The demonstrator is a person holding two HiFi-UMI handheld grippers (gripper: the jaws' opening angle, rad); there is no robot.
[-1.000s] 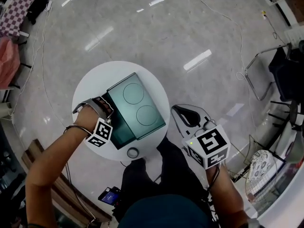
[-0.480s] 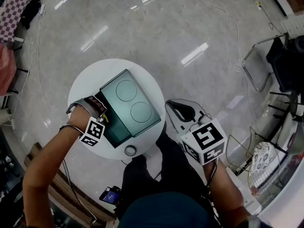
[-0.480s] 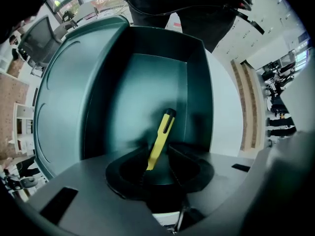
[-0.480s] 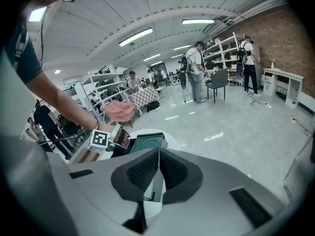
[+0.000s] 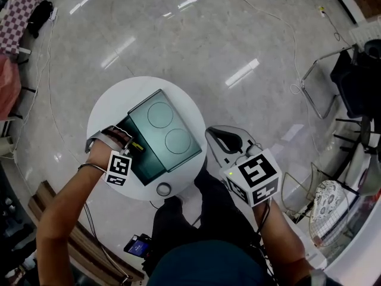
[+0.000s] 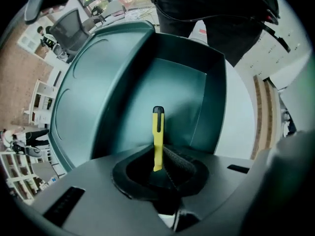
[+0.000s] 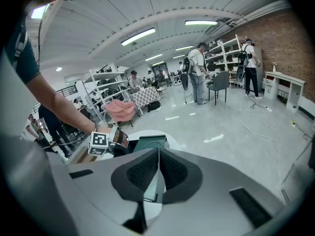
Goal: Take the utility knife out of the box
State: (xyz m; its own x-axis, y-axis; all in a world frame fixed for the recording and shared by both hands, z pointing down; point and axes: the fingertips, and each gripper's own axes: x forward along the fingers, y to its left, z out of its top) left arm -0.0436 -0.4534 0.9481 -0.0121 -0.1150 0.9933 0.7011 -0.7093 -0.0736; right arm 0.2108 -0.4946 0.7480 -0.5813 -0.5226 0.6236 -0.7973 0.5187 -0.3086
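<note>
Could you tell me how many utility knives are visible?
1: the utility knife between the left gripper's closing jaws, over the open box. Others may be hidden inside.

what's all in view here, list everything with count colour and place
table: 1, white, round, middle of floor
box: 1, teal, on table, partly open
knife: 1, yellow, over the box's open part
disc: 1, grey, table's near edge
people: several, far back in hall
left gripper: 1, grey, jaws closing, knife between them
right gripper: 1, grey, jaws together, empty, right of table
</note>
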